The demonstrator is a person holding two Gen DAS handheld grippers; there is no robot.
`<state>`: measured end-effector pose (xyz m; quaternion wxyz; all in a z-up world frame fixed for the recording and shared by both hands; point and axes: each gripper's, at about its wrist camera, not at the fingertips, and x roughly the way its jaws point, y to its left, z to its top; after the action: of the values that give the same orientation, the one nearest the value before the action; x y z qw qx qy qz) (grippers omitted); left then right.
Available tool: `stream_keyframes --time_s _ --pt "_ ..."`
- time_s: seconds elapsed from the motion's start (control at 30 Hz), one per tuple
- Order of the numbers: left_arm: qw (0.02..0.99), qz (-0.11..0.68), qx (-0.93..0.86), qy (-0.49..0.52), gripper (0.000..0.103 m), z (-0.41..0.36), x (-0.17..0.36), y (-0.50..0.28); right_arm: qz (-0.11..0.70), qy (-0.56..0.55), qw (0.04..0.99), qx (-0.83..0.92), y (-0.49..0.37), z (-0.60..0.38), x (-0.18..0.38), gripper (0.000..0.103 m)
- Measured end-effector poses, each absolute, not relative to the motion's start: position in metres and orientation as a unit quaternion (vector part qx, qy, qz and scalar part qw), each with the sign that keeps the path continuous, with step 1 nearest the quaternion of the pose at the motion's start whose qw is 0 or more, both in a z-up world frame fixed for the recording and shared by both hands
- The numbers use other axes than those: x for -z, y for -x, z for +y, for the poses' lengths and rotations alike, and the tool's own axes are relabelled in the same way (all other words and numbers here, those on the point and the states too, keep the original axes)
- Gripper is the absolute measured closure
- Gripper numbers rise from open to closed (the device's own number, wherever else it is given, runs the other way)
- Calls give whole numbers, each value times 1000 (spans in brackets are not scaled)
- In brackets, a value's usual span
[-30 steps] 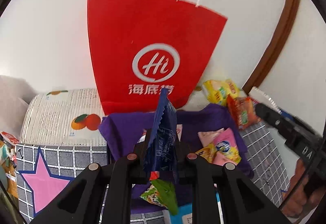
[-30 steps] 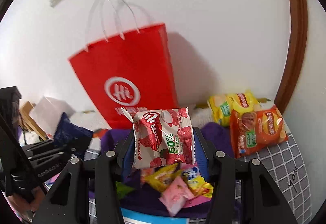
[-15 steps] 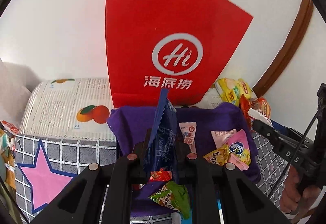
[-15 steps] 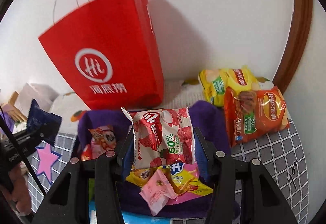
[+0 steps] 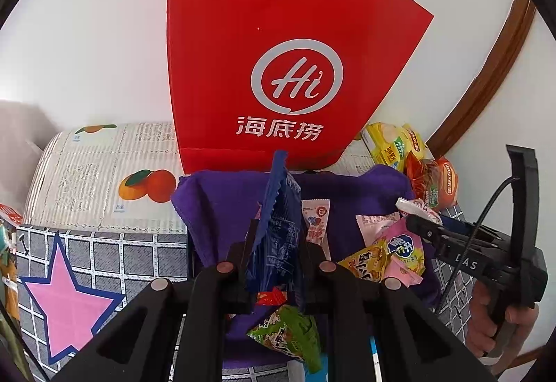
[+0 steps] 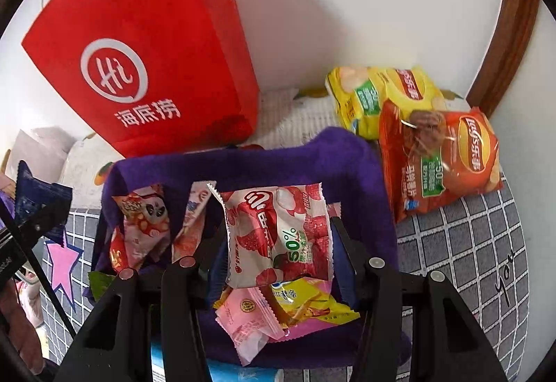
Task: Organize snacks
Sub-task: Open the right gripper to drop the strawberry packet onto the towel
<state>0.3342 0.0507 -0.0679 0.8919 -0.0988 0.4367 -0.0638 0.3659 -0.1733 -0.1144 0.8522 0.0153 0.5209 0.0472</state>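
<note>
Left gripper clenched tight on a dark blue packet, jaws pinching its lower half, packet standing upright, right above the purple bin. Right gripper grasping a red-and-white lychee candy packet by its side edges, jaws only a little apart and pressed on the wrapper, also hanging over the purple bin, nearer its right half. Same gripper visible from the left camera, with a person's hand wrapped round its handle.

Inside the purple bin: green packet at the near edge, pink packet and yellow packet piled just under the lychee one, panda packet leaning against the left wall, a slim white-pink packet propped against the back wall.

Beside the purple bin on the left, a pink star printed on the grey checked cloth covering the bench. Just right of the bin, orange chip bag lying flat on that cloth, partly overlapping a yellow chip bag behind it.

Behind the purple bin, a white box with oranges printed on it, and standing on that, a red paper bag with a white "Hi" logo, leaning toward the white wall. Brown wooden trim off to the far right of the bin.
</note>
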Motion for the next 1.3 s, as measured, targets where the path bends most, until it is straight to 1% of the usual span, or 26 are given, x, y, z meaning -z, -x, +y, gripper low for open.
stream_keyframes --time_s 0.37,0.7,0.8,1.07,1.23,1.3 --pt "890 439 71 99 88 48 69 -333 550 0 835 -25 -377 -173 132 49" --pt "886 446 75 101 88 49 74 -334 552 6 834 0 -379 -180 140 47" --pt "882 450 85 109 88 49 75 -335 553 16 833 -2 -380 -177 141 43" --pt "881 453 86 106 88 47 78 -337 561 -4 828 -10 -382 -185 141 42" --pt "879 457 91 103 88 44 81 -338 552 -10 833 -22 -378 -184 133 35" --pt "878 459 92 102 88 43 81 -338 548 -10 836 -26 -376 -182 130 35"
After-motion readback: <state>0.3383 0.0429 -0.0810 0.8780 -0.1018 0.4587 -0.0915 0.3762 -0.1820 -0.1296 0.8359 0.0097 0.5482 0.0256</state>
